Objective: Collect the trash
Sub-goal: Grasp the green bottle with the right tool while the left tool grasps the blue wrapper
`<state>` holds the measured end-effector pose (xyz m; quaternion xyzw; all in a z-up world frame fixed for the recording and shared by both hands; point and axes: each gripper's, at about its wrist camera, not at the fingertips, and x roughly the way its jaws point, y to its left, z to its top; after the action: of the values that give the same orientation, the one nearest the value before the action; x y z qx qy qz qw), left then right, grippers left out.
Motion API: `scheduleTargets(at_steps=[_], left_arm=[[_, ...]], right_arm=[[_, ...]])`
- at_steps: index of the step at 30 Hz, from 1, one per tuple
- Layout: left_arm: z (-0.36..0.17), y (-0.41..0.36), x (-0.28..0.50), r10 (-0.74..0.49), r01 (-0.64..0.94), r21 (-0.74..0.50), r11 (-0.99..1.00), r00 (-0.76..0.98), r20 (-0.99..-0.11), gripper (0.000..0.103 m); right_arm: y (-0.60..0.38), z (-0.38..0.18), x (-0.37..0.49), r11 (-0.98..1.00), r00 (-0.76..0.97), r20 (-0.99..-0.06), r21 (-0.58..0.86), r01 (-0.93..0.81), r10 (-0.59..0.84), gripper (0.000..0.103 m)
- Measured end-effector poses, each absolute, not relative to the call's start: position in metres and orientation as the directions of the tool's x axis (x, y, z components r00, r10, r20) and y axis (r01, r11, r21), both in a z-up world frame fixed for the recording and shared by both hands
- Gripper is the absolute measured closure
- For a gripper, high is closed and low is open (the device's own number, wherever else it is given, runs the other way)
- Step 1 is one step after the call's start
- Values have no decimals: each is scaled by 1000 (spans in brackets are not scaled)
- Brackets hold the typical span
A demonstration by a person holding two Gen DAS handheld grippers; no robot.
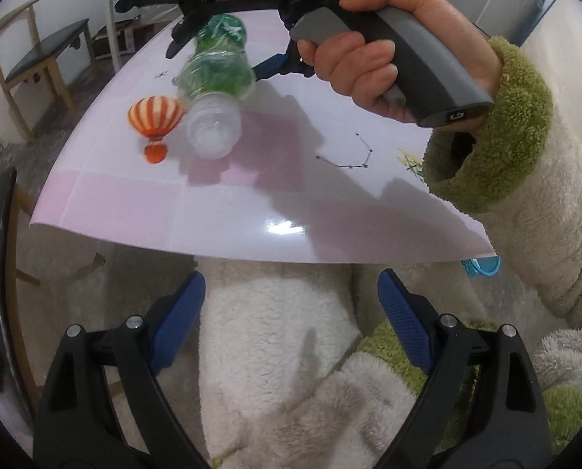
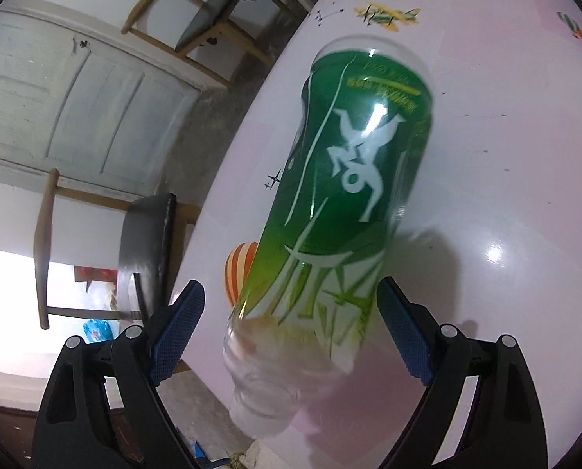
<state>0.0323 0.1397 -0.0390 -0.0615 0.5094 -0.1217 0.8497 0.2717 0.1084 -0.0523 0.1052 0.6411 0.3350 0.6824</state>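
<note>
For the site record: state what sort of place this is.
Probably a room in a home, a dining corner perhaps: a table under a pink printed cover, wooden chairs beside it, and a white panelled door behind.

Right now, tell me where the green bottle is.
The green bottle lies on the table between the open right gripper's fingers, beside the balloon print.

- glossy pale pink tabletop (image 1: 220,211), printed pictures on it: orange-white striped hot-air balloon (image 1: 156,115), thin black constellation lines (image 1: 349,154)
- clear plastic bottle with green label (image 2: 345,179) above tabletop; contact with surface unclear
</note>
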Motion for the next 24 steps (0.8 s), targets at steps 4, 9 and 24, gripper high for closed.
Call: scheduleTargets(at_steps=[4,9,24], left_arm=[[-40,148,31,-276,121,-248,961,450,-849,17],[-44,158,32,-274,104,-255,961,445,-852,17],[-20,175,73,-261,68,-267,961,528,-808,17]], right_arm=[[107,-59,281,741,-66,-792,594,-314,607,31],[93,-61,283,749,-35,-802,572,-335,596,32],[-113,-42,200,908,199,-900,335,-251,387,33]])
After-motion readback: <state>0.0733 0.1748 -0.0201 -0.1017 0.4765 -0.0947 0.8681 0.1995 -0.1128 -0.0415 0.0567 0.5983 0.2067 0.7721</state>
